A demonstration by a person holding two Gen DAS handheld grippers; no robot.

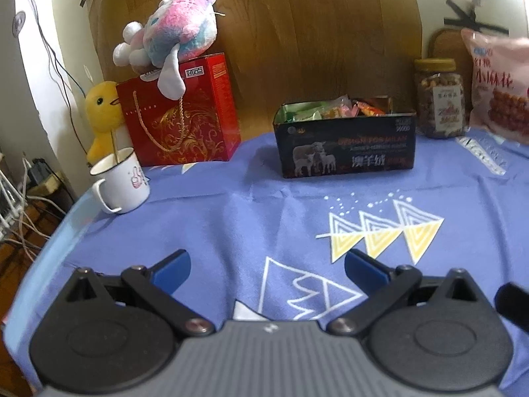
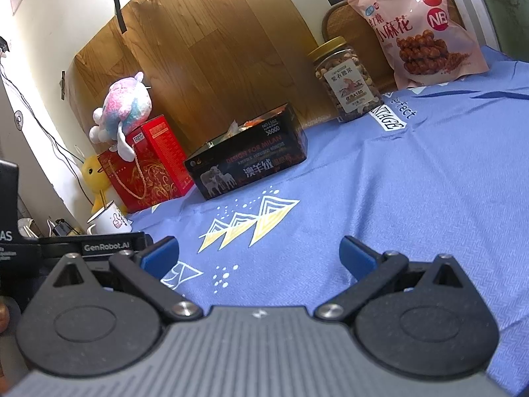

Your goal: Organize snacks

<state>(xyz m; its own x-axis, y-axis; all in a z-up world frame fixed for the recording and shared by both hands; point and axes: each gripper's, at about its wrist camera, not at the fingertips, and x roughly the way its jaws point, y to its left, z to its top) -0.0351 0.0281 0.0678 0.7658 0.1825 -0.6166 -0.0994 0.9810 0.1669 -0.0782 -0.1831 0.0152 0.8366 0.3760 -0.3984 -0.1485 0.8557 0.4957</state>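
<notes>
We held the left gripper and the right gripper low over the near edge of the tabletop, each with its blue fingers spread apart and nothing between them. The snacks sat along the far edge: the dark open box in the middle, already filled with small wrapped packets, the nut jar just to its right, and the pink snack bag leaning upright in the far right corner. At the far left corner stood a red gift box with a plush toy lying on top, a yellow duck behind it, and a white mug near the left edge. The blue cloth between us and the box looked bare, so we judged the loose pieces already gathered. The risks lay in the reach: the jar seemed wide for our fingers and could tip, the bag would probably sag or slide from a shallow pinch, and a careless left sweep could knock the mug off its edge.
</notes>
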